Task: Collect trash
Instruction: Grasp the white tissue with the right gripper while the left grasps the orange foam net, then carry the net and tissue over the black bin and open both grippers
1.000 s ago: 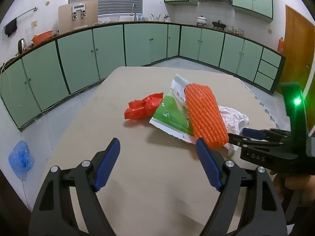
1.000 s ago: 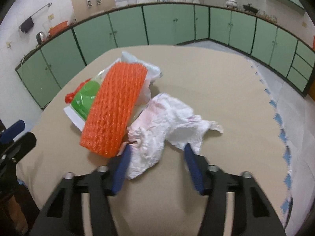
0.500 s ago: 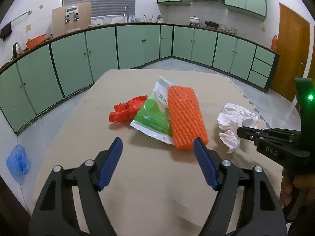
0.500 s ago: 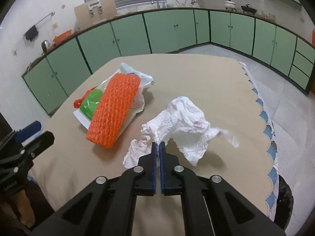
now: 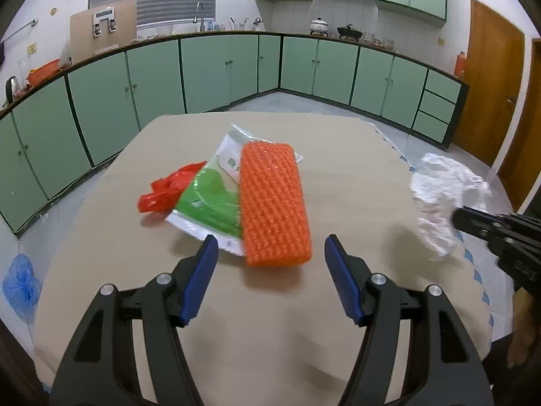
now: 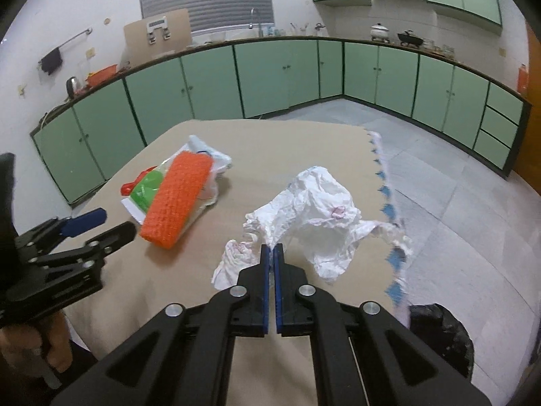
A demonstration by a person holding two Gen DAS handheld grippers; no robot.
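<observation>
Pinching a fold of the crumpled white tissue point(image 6: 314, 209), the right gripper point(image 6: 271, 253) has its blue pads pressed together on the paper, so the wad hangs clear of the tan table point(image 6: 277, 142) instead of dragging across it; a grip on one edge is enough for something this light, though I judge it could tear or slip free if swung hard. Seen from the right wrist, a dark bag-like shape point(image 6: 439, 331) sits at about four o'clock by the table's edge; it may be where the trash goes, but too little shows to be sure. The left gripper point(image 5: 268, 264) hovers with its jaws spread, having narrowed a little in the last second, and nothing lies between them; the orange foam net point(image 5: 274, 203) rests just ahead at twelve o'clock, lying across the green-and-white wrapper point(image 5: 206, 203), with a red plastic scrap point(image 5: 165, 189) at ten o'clock touching that wrapper; lined up like this, the left hand looks ready to take the net next, while the right carries its tissue away.
</observation>
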